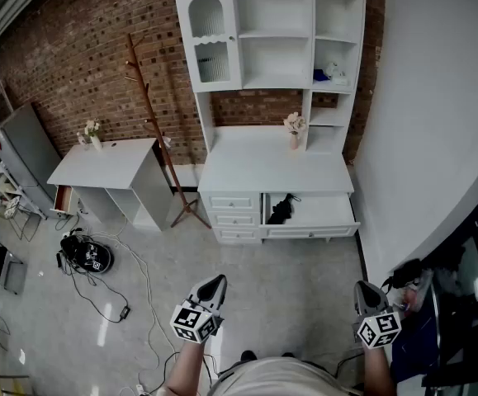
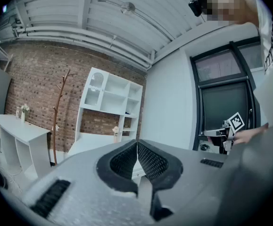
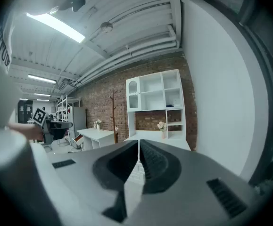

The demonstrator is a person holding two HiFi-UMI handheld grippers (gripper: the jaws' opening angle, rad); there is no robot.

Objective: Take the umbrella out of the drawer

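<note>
A black folded umbrella lies in the open top right drawer of the white cabinet by the brick wall. My left gripper is held low, well short of the cabinet, with its jaws shut and nothing between them. On the right, my right gripper is held at about the same distance, also shut and empty. In the left gripper view the left gripper points at the cabinet. In the right gripper view the right gripper faces the same cabinet. The umbrella is hidden in both gripper views.
A wooden coat stand stands left of the cabinet, then a white desk with a small open drawer. Cables and a black device lie on the floor at the left. A white wall runs along the right. A vase of flowers stands on the cabinet top.
</note>
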